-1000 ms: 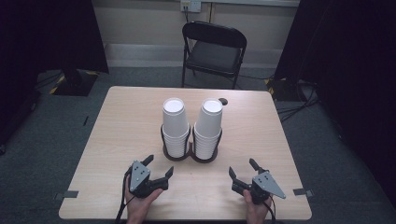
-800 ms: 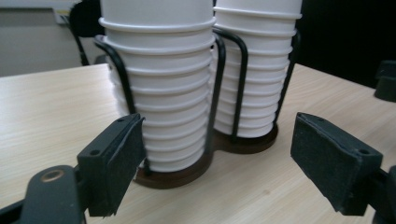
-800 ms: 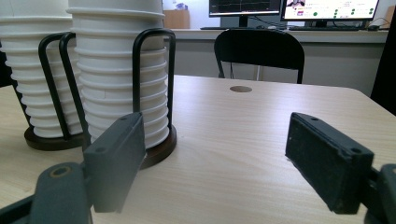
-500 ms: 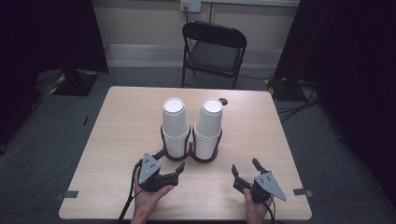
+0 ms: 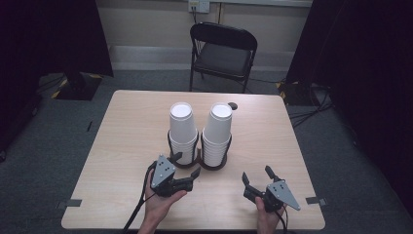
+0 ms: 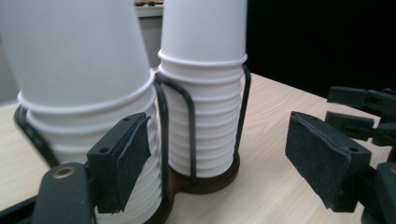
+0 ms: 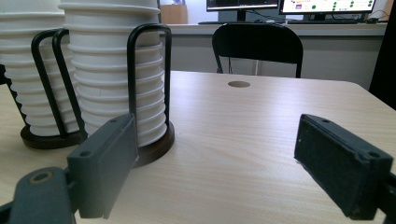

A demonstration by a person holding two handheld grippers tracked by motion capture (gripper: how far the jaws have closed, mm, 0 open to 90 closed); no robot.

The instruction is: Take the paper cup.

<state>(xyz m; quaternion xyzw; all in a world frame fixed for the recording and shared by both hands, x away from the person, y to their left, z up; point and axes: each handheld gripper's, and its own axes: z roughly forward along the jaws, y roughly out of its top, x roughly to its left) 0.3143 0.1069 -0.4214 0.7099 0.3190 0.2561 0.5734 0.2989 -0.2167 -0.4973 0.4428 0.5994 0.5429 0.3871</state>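
Observation:
Two stacks of upside-down white paper cups stand in a black wire holder at the table's middle: the left stack and the right stack. My left gripper hovers just in front of the holder, close to the left stack. Its jaws have just been closing but still stand apart with nothing between them. My right gripper rests near the front right of the table; its jaws have just been opening and hold nothing. It faces the right stack.
The wooden table has a small dark hole behind the cups. A black folding chair stands beyond the far edge. Dark curtains hang on both sides. Grey tape marks lie on the floor by the front corners.
My left gripper has risen and moved forward and right, toward the cup holder. The right gripper has stayed where it was.

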